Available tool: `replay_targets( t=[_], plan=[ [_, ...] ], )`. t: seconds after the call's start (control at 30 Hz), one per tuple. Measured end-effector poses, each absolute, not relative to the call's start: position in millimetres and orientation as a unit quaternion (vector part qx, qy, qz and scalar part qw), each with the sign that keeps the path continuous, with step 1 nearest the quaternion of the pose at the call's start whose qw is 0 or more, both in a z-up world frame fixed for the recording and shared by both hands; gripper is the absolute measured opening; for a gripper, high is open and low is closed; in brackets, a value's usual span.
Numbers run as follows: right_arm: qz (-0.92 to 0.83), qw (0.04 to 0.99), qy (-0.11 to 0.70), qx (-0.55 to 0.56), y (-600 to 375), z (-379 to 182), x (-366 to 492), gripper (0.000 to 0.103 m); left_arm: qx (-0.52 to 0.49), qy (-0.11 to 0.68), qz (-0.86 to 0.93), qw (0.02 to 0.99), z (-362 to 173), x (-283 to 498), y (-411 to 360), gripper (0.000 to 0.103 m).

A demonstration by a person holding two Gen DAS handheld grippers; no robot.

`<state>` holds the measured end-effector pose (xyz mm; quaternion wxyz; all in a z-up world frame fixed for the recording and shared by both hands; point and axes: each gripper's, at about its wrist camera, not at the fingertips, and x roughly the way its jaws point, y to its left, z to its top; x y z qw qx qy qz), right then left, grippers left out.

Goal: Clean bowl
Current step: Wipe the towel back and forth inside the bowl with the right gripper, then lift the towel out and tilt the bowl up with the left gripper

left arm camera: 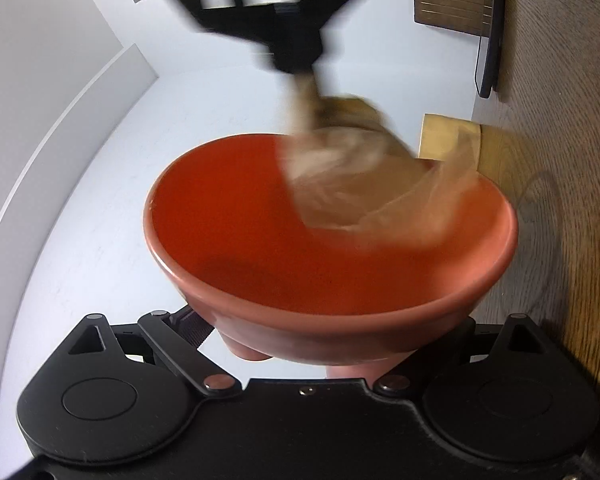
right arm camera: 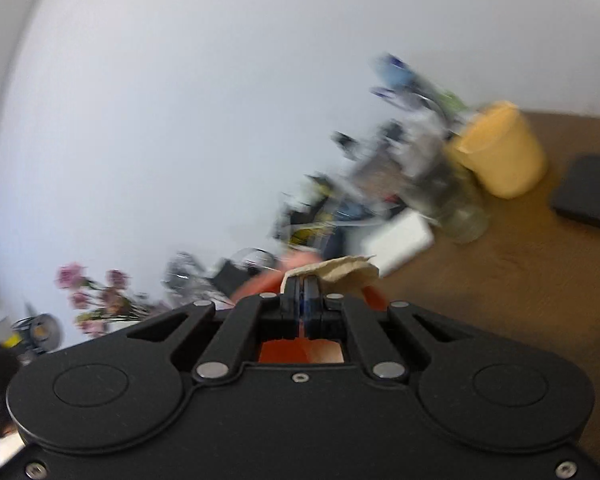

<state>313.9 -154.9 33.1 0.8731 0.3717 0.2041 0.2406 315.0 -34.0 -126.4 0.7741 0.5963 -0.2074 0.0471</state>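
Left wrist view: red glazed ceramic bowl (left arm camera: 300, 240) fills centre frame, its footed base held between the wide-spread jaws of the black left gripper (left arm camera: 332, 336). At 1 o'clock inside the bowl, a crumpled beige cloth (left arm camera: 352, 184), motion-blurred, lies against the inner wall, pinched by the black right gripper (left arm camera: 300, 68) entering from 12 o'clock. Wood-grain tabletop (left arm camera: 560, 200) at 3 o'clock; white wall (left arm camera: 100, 180) at 9.

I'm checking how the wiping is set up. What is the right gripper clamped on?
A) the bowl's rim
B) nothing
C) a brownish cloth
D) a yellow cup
C: the right gripper has its jaws shut on the brownish cloth, which hangs into the red bowl.
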Motion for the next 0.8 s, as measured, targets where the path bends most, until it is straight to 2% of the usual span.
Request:
replay_targets(
  t=[0.2,0.3,0.53,0.6,0.73,0.8],
  plan=[
    [0.280,0.845,0.294,0.349,-123.4,-3.2,308.7,0.002,0.596,-0.207,0.047,0.774,-126.4,315.1,-34.1,0.092],
    [0.336,0.834,0.286,0.330,-107.9,5.4,285.7,0.002,0.596,-0.207,0.047,0.774,-126.8,314.8,-34.3,0.092],
    [0.413,0.855,0.117,0.290,-110.3,82.8,235.5,0.002,0.596,-0.207,0.047,0.774,-126.8,314.7,-34.4,0.092],
    [0.395,0.861,0.109,0.300,-112.0,93.5,251.7,0.002,0.596,-0.207,0.047,0.774,-126.8,314.6,-34.4,0.092],
    [0.319,0.871,0.150,0.342,-121.9,86.0,303.0,0.002,0.596,-0.207,0.047,0.774,-127.0,314.6,-34.6,0.092],
    [0.278,0.876,0.167,0.358,-129.1,75.1,319.3,0.002,0.597,-0.205,0.045,0.774,-126.8,315.0,-34.7,0.088]
  ],
)
